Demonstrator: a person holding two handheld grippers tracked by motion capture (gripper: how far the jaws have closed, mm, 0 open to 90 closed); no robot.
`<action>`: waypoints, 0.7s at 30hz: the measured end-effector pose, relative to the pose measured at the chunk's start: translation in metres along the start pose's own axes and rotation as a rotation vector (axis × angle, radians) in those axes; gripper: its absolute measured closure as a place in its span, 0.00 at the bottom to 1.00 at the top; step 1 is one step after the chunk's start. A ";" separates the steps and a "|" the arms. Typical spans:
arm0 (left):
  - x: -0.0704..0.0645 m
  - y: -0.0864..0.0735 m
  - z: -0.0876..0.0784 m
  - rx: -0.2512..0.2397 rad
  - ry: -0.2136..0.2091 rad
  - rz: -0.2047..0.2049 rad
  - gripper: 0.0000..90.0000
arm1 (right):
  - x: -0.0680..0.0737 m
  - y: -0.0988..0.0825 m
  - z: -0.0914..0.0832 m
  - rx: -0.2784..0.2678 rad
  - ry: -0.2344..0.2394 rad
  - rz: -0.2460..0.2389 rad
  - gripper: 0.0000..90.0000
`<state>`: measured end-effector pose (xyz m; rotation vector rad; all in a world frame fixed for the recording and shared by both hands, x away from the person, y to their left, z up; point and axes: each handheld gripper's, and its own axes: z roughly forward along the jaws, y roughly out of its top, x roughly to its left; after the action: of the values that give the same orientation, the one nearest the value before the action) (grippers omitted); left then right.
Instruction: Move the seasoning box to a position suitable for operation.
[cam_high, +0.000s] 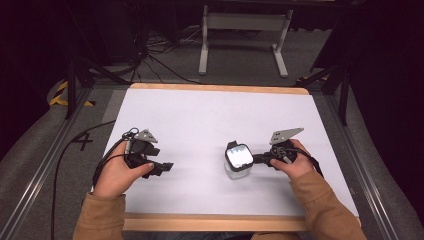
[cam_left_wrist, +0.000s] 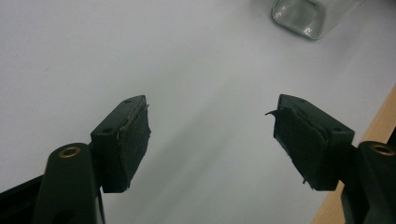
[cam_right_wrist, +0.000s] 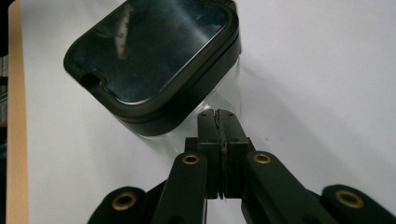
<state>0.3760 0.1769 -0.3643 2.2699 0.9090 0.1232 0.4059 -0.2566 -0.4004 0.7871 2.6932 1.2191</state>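
Note:
A square clear glass jar (cam_high: 236, 171) with a glossy black lid (cam_high: 238, 155) stands on the white table top (cam_high: 210, 120), right of centre. In the right gripper view the lid (cam_right_wrist: 159, 51) looms just beyond my right gripper (cam_right_wrist: 218, 116), whose jaws are pressed together with nothing between them. Their tips sit right at the jar's side below the lid. In the high view my right gripper (cam_high: 255, 159) points left at the jar. My left gripper (cam_high: 167, 167) rests at the left, open and empty (cam_left_wrist: 212, 135), with the jar's base (cam_left_wrist: 303, 16) farther off.
A wooden border (cam_high: 215, 222) runs along the near edge of the table, also the wood edge (cam_left_wrist: 373, 121) by the left gripper. Metal rails (cam_high: 45, 165) flank both sides. A white frame stand (cam_high: 245, 30) and cables (cam_high: 155, 55) lie on the floor beyond.

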 end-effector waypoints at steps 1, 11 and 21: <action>0.000 0.001 0.001 0.002 -0.002 0.004 0.30 | 0.003 0.000 0.000 0.014 0.008 -0.002 1.00; 0.000 0.009 0.008 0.008 -0.015 0.025 0.30 | 0.015 -0.001 0.003 0.059 0.045 -0.006 1.00; -0.001 0.012 0.011 0.016 -0.025 0.033 0.30 | 0.021 -0.002 0.005 0.104 0.064 -0.013 1.00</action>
<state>0.3859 0.1637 -0.3646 2.2974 0.8627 0.1025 0.3882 -0.2438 -0.4027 0.7532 2.8293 1.1281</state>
